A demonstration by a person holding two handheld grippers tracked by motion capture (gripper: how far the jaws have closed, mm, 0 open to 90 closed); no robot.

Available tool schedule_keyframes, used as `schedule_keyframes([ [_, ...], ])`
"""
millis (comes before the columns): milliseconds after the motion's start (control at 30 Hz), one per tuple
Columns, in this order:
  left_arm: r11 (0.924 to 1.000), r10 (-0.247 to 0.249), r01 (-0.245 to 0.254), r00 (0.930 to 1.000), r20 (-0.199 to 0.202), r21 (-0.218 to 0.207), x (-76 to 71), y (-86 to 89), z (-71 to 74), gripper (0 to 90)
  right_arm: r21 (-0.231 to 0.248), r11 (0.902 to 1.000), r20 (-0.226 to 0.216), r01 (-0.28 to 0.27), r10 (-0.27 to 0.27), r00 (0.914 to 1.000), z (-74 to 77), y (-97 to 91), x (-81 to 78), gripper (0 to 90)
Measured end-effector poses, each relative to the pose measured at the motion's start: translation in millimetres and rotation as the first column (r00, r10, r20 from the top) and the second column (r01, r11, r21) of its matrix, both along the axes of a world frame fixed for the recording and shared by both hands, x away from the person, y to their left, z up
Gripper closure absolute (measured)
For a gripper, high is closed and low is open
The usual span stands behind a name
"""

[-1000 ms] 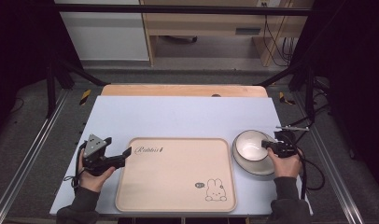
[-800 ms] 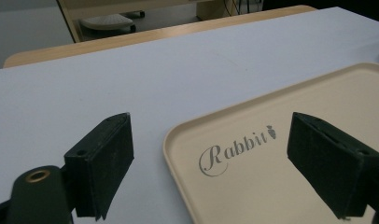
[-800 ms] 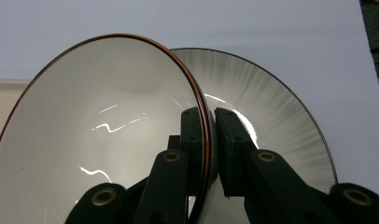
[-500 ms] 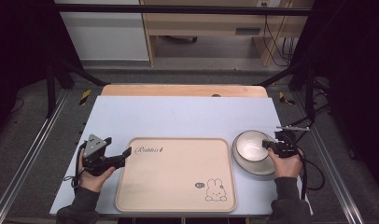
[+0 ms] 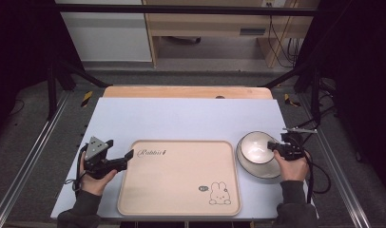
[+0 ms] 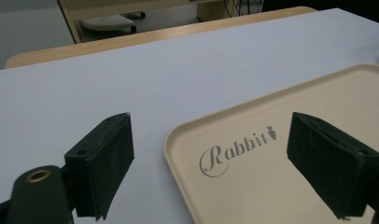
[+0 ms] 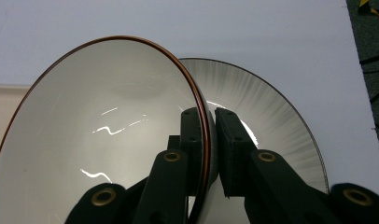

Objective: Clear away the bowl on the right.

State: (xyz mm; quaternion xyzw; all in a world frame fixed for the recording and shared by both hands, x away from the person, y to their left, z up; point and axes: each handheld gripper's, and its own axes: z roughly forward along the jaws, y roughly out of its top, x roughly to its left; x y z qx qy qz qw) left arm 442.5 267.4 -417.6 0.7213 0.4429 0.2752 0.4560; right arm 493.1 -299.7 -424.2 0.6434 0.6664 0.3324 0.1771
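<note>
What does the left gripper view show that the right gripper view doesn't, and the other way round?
Left gripper view alone: two black jaws standing wide apart over the near corner of a beige tray, with the word Rabbit printed on it. Right gripper view alone: the right tool shut on the rim of a white bowl, which sits tilted in a ribbed plate. Both: the pale blue table.

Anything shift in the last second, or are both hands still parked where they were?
Nothing visibly changed. The right gripper stays clamped on the rim of the bowl, which sits on the plate; the left gripper stays open at the corner of the tray.
</note>
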Motion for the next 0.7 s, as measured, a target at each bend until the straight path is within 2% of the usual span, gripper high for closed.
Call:
schedule_keyframes([
  [233, 1.0000, -0.001, 0.001, 1.0000, 0.000, 0.001, -0.1, -0.2, 0.1, 14.4, -0.003, 1.0000, 0.008, -0.003, 0.003, 1.0000, 2.0, 0.6, -1.1, 81.8],
  [333, 1.0000, -0.001, 0.001, 1.0000, -0.001, 0.001, 0.0, -0.3, 0.0, 14.3, 0.016, 0.9999, 0.012, 0.001, -0.001, 0.9999, 6.0, 1.5, -3.2, 81.8],
  [600, 1.0000, -0.001, 0.001, 1.0000, -0.001, 0.001, 0.0, -0.5, 0.0, 14.4, 0.012, 0.9998, 0.035, -0.017, 0.016, 0.9992, 10.5, 2.4, -5.4, 81.8],
  [700, 1.0000, -0.001, 0.001, 1.0000, 0.001, 0.000, -0.3, -0.6, 0.4, 14.4, 0.028, 0.9995, 0.033, -0.017, 0.016, 0.9993, 13.4, 4.2, -6.8, 81.8],
])
